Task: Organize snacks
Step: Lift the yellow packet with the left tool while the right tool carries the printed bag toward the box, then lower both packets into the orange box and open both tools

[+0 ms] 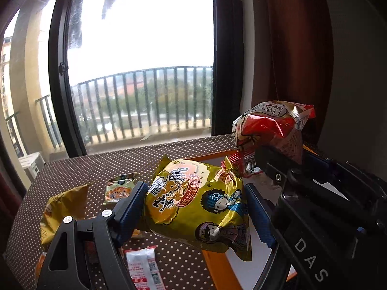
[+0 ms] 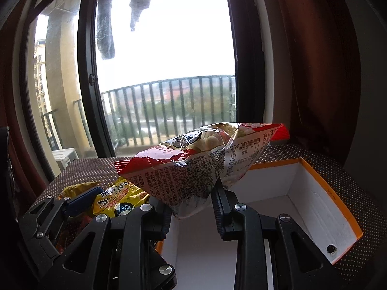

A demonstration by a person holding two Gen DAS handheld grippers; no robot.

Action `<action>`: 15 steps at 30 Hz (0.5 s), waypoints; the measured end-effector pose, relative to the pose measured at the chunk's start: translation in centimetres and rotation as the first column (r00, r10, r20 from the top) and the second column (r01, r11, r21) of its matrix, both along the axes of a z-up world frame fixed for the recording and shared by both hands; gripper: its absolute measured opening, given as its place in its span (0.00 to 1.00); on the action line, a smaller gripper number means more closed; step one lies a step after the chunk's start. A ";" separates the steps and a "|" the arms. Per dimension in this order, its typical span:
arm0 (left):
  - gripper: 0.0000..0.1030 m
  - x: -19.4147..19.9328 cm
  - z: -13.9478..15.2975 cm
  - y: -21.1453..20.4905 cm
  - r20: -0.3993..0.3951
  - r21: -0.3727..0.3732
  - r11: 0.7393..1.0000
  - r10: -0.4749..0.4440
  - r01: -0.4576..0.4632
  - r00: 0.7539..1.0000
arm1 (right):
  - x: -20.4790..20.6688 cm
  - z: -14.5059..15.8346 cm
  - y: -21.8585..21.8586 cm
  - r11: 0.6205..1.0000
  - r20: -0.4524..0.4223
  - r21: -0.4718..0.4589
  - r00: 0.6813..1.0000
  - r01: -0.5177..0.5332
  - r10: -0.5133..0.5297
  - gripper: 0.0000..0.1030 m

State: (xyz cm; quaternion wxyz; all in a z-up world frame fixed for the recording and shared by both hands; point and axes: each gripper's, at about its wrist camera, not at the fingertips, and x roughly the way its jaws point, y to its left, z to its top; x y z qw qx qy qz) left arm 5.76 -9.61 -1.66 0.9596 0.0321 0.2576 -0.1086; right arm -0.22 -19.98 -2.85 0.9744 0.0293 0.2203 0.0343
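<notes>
Window (image 1: 140,48) with balcony railing behind, brown curtain (image 1: 297,48) at right. Table (image 1: 101,166) under brown dotted cloth. White box with orange rim (image 2: 321,193) open on table, nothing visible inside. Right gripper (image 2: 193,215) pinching red snack bag (image 2: 193,166) by lower end, bag raised above box. Left gripper (image 1: 196,207) pinching yellow snack bag (image 1: 193,205) between blue pads, held above table just beside box's left edge. Gold bag (image 1: 63,207), small green-orange packet (image 1: 119,188), white-red packet (image 1: 142,268) lying on cloth at left.
</notes>
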 end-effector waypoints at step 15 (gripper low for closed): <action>0.81 6.1 -1.5 -5.1 -0.115 0.061 0.979 -0.186 0.194 0.976 | 1.6 -1.0 -6.0 0.983 -0.062 0.058 0.983 0.176 -0.172 0.31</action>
